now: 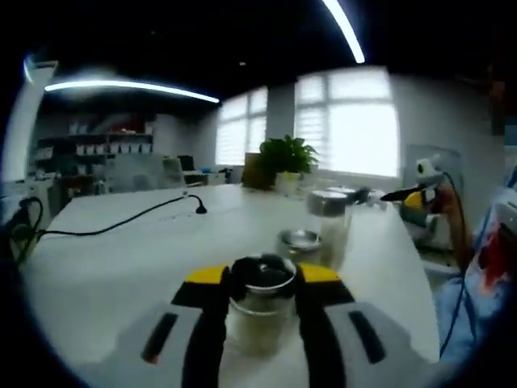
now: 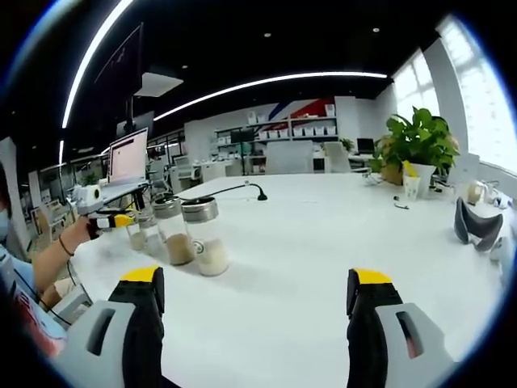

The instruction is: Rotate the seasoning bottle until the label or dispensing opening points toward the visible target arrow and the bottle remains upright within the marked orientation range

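Left gripper view: left tool (image 1: 260, 311) pinches seasoning bottle (image 1: 261, 303) from both sides, jaws low on glass body; likely so bottle stays upright while turned on its base; bottle stands on white tabletop (image 1: 121, 259) near its near edge; two more jars (image 1: 317, 230) just beyond; no target arrow discernible.

Right gripper view: right tool (image 2: 254, 323) spread, nothing between jaws, hovering over tabletop, apparently on standby; row of jars (image 2: 190, 234) toward left edge; far left tool among them, held by person's hand (image 2: 74, 234).
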{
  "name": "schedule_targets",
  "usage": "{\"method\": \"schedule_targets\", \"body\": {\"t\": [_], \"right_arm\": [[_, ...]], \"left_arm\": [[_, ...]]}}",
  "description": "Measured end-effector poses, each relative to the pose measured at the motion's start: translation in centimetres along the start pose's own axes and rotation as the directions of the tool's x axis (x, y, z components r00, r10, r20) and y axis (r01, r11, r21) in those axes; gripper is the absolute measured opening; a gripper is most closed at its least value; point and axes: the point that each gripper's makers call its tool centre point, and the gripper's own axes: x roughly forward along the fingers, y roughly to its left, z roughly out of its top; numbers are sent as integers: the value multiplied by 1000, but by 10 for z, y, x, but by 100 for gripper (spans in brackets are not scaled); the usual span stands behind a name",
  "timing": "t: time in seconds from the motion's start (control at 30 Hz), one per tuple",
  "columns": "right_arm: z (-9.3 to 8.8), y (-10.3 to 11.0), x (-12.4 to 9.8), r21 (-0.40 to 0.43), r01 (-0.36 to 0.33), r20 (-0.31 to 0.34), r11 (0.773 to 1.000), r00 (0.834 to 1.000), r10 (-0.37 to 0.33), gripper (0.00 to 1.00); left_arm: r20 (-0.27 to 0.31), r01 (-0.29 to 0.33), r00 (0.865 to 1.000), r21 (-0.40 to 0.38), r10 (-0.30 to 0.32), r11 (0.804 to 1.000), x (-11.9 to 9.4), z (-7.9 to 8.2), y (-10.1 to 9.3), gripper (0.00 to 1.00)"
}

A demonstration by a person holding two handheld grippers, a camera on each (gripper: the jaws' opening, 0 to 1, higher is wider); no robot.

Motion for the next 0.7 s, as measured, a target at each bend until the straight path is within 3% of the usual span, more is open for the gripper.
{"method": "schedule_targets", "body": {"t": [0.13, 0.7], "right_arm": [[1, -1, -1, -4, 7, 5, 1000, 1000, -7, 97], [0, -4, -1, -2, 15, -2, 1000, 1000, -15, 97]], "left_arm": [[15, -68, 998, 16, 68, 998, 0, 0, 2, 34], [57, -191, 980, 23, 189, 981, 0, 1, 8, 33]]}}
